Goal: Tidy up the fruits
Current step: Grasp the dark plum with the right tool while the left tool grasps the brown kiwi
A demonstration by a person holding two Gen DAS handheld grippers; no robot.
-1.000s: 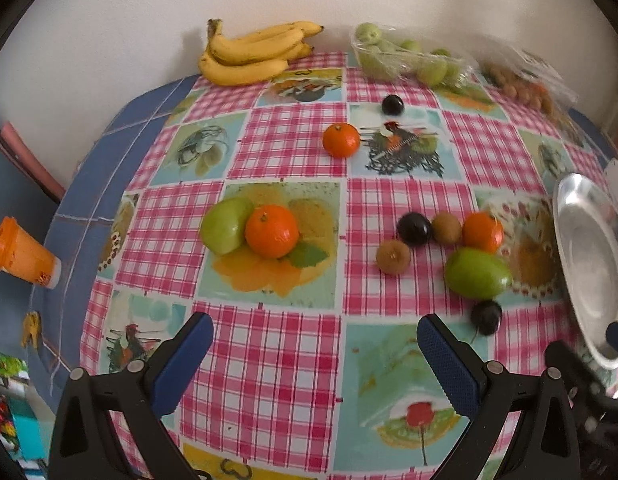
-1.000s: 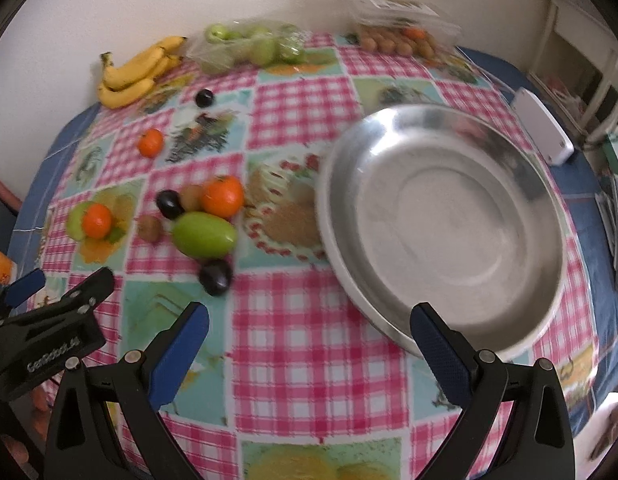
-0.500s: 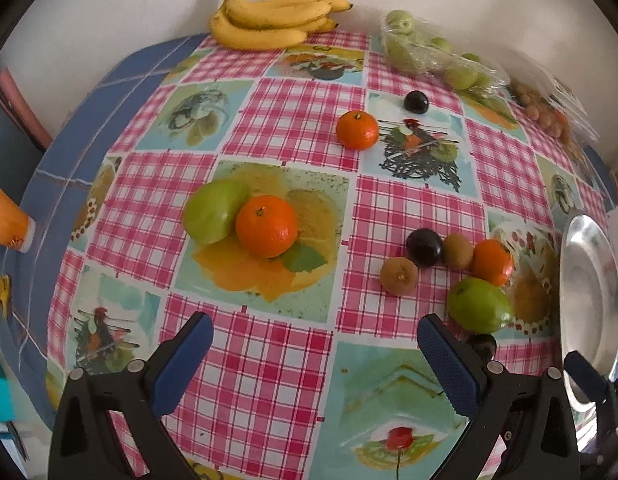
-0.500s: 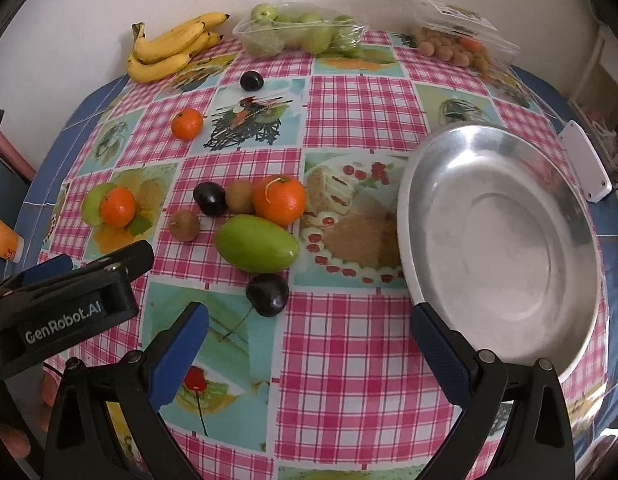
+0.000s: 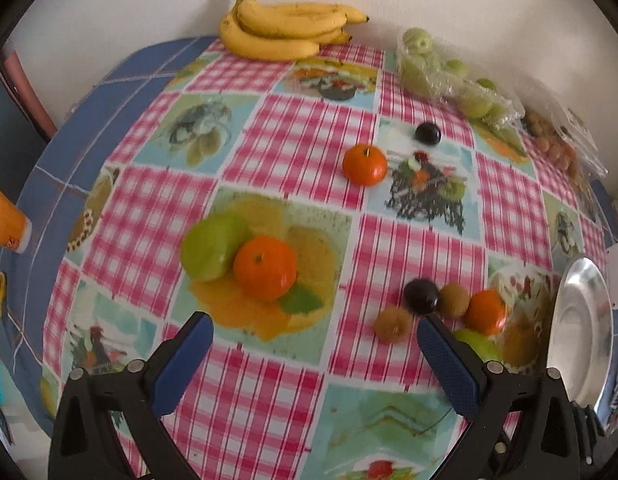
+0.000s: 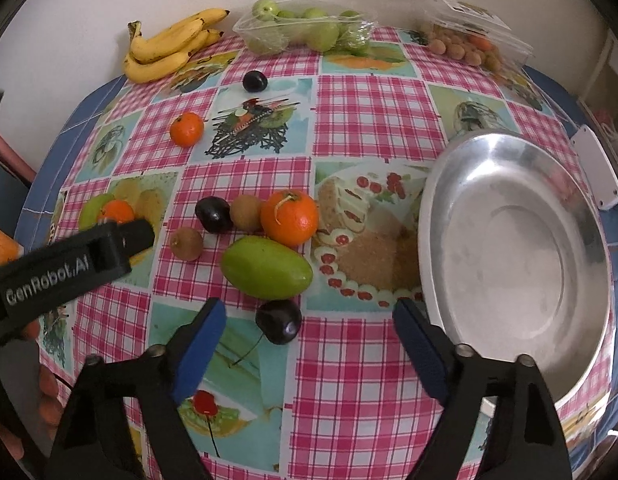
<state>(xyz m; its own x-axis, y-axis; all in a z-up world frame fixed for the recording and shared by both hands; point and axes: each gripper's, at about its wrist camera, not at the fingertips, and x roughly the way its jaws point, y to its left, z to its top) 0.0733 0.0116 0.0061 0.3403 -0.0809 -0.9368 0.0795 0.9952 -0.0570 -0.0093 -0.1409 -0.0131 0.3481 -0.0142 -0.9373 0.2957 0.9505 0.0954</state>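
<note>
Both tongs gape wide and grip nothing. Left tongs (image 5: 315, 344) hover over the checked worktop (image 5: 293, 152), their blue pads apart, with an orange (image 5: 265, 268) and a green fruit (image 5: 207, 248) touching each other just ahead of the left pad. The right pad sits near a dark plum (image 5: 421, 296) and hides part of a green mango (image 5: 479, 346); it touches none that can be seen. Right tongs (image 6: 309, 326) hang over the worktop with a dark plum (image 6: 279, 320) lying between the pads, clear of both.

From the right wrist view, going left to right: bananas (image 6: 169, 50) lie at the far left by the wall. A small orange (image 6: 186, 129) sits alone nearer in, with a plum (image 6: 255, 81) beyond it. Left tongs' body crosses the left edge, partly covering the orange and green fruit. In the middle a cluster lies close together: a kiwi (image 6: 186, 243), a plum (image 6: 213, 214), a second kiwi (image 6: 247, 212), an orange (image 6: 289, 218) and the mango (image 6: 267, 267), the mango touching the orange. A bag of green fruit (image 6: 305, 32) rests at the back, and a clear box of small brown fruit (image 6: 469, 46) to its right. A steel dish (image 6: 509, 256) fills the right side, bare inside, its rim just beside the right pad. A white device (image 6: 597, 168) lies beyond the dish.
</note>
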